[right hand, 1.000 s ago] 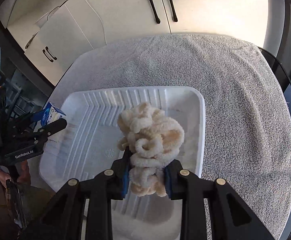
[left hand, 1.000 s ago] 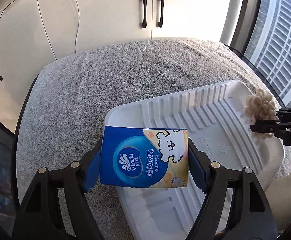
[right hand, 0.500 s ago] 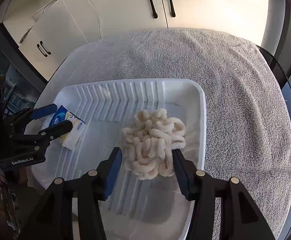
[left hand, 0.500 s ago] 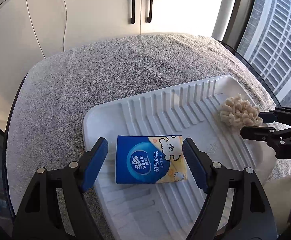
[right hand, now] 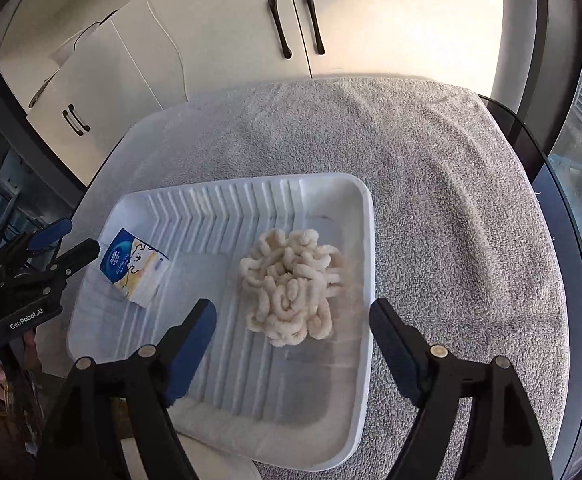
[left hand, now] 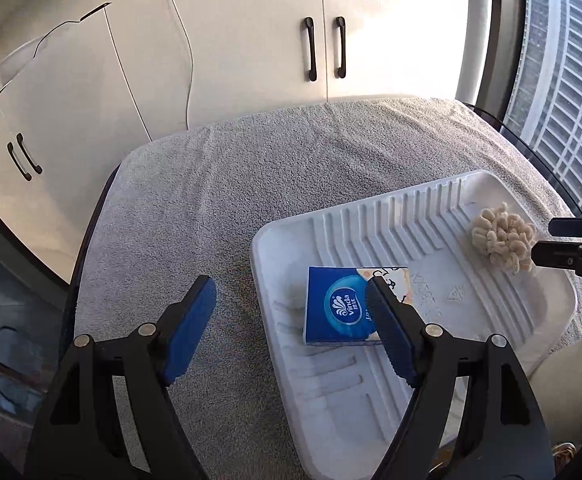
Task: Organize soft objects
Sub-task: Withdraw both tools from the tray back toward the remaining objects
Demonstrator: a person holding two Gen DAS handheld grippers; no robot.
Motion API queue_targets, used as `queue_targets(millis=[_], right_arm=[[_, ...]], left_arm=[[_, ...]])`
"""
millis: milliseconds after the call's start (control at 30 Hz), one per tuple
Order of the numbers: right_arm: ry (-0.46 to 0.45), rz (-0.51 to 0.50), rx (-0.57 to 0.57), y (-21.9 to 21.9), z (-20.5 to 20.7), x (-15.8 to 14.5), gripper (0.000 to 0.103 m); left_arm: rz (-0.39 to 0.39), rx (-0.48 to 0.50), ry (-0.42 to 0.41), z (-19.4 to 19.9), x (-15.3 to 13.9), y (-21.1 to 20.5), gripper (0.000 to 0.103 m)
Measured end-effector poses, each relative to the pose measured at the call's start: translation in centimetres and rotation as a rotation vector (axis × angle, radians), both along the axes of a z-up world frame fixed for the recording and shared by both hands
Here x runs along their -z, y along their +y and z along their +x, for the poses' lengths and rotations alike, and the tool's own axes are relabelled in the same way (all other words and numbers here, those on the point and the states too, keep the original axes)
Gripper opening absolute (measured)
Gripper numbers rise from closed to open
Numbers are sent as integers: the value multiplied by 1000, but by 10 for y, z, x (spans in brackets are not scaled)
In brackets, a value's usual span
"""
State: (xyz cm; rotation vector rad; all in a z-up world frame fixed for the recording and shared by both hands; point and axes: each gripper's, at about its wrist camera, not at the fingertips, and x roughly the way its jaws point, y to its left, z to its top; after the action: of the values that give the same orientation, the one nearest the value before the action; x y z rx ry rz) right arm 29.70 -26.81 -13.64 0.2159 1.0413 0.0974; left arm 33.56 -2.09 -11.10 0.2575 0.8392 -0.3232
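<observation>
A blue Vinda tissue pack (left hand: 347, 306) lies flat in the white ribbed tray (left hand: 283, 236); it also shows in the right wrist view (right hand: 133, 266). A cream chenille scrunchie (right hand: 291, 286) lies in the tray (right hand: 365, 216) towards its right side, also seen in the left wrist view (left hand: 501, 240). My left gripper (left hand: 291, 300) is open and empty, drawn back to the left of the pack; its right finger overlaps the pack in view. My right gripper (right hand: 293, 320) is open and empty, just in front of the scrunchie.
The tray sits on a grey towel (left hand: 275, 160) that covers a round table. White cabinets (left hand: 323, 40) stand behind the table. A window (left hand: 563, 92) is at the right. The left gripper shows at the left edge of the right wrist view (right hand: 57, 244).
Both grippers opened and let go: the tissue pack and the scrunchie now lie in the tray. Both grippers have since drawn back, the left one also shifting left.
</observation>
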Motion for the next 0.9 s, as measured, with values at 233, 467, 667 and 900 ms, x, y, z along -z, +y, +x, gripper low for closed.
queue_targets(millis=[233,467,667,900], right_arm=[[-10,-17,80,-28,-22,-4,83],[0,-24,152,-62,-59,-2,83],[4,-38,181,-76,-98,0,83],[4,-51,194,-80,-146,2,83]], left_arm=[[4,-99,-26,-18,-3,32,76],[1,-160,-15,-44,1,65,76],[-14,-200,7,-74,6,91,76],[-43,-251,4,-125,11,118,76]])
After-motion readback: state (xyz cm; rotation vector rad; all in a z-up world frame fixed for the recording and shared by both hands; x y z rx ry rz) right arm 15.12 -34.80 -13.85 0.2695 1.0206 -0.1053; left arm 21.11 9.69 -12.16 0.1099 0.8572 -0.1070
